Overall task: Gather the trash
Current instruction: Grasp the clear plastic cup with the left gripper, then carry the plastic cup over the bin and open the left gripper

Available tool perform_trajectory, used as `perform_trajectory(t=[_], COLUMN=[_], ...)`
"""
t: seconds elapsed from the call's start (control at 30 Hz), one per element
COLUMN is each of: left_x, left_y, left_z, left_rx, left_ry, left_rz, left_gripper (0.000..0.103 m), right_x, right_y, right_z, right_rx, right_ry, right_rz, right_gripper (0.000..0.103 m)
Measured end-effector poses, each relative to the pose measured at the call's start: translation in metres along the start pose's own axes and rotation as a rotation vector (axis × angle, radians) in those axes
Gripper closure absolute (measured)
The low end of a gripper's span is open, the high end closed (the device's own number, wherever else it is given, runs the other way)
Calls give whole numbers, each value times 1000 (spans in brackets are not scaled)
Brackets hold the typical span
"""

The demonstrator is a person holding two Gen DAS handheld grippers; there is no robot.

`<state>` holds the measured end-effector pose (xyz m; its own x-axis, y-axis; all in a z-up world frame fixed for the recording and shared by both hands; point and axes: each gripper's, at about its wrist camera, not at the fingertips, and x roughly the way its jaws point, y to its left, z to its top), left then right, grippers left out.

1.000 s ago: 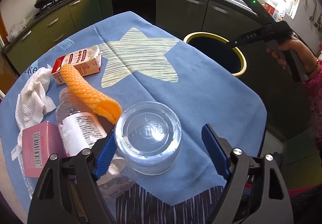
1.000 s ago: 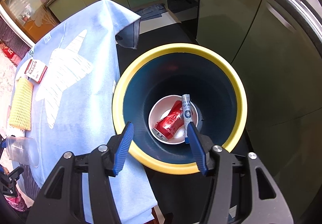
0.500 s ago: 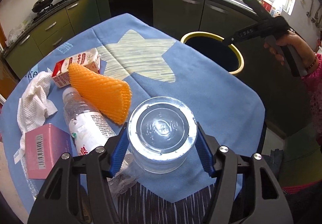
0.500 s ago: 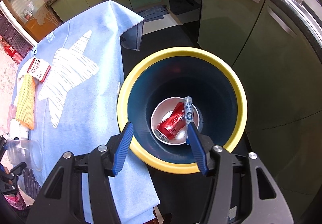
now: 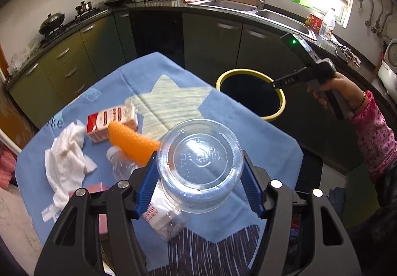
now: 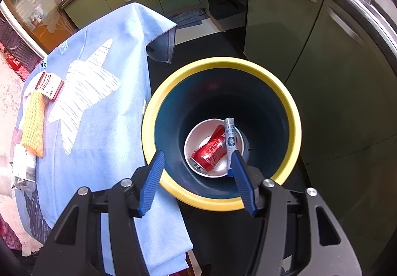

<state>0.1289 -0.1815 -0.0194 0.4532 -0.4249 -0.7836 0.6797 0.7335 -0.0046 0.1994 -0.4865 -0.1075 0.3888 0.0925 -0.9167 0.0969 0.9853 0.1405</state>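
i had the left gripper (image 5: 199, 185) clamped on the clear plastic tub (image 5: 200, 164), bottom facing me, lifted off the blue cloth (image 5: 260, 142). the yellow-rimmed bin (image 5: 250, 93) lay ahead to the right. my right gripper (image 6: 196, 178) hung part open and empty above it.

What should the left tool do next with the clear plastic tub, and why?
Probably carry it across to the yellow-rimmed bin. The left tool grips the clear plastic tub by its sides, lifted off the blue tablecloth, and the bin stands open beside the table.
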Motion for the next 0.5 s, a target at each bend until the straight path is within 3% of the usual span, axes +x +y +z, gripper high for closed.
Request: perform_trajectory(t=[0.2, 0.4, 0.5], left_x=[28, 94, 128], left_y=[-33, -79, -102], left_z=[54, 120, 144], left_rx=[80, 126, 163], left_ry=[3, 68, 90], left_rz=[-74, -198, -200], left_gripper=[41, 41, 41], right_x=[-21, -40, -45], right_y=[-19, -45, -58], right_z=[-10, -20, -27], right_rx=[14, 44, 61], right_ry=[-23, -58, -71], right_rz=[-36, -69, -76], right_gripper=[49, 49, 49])
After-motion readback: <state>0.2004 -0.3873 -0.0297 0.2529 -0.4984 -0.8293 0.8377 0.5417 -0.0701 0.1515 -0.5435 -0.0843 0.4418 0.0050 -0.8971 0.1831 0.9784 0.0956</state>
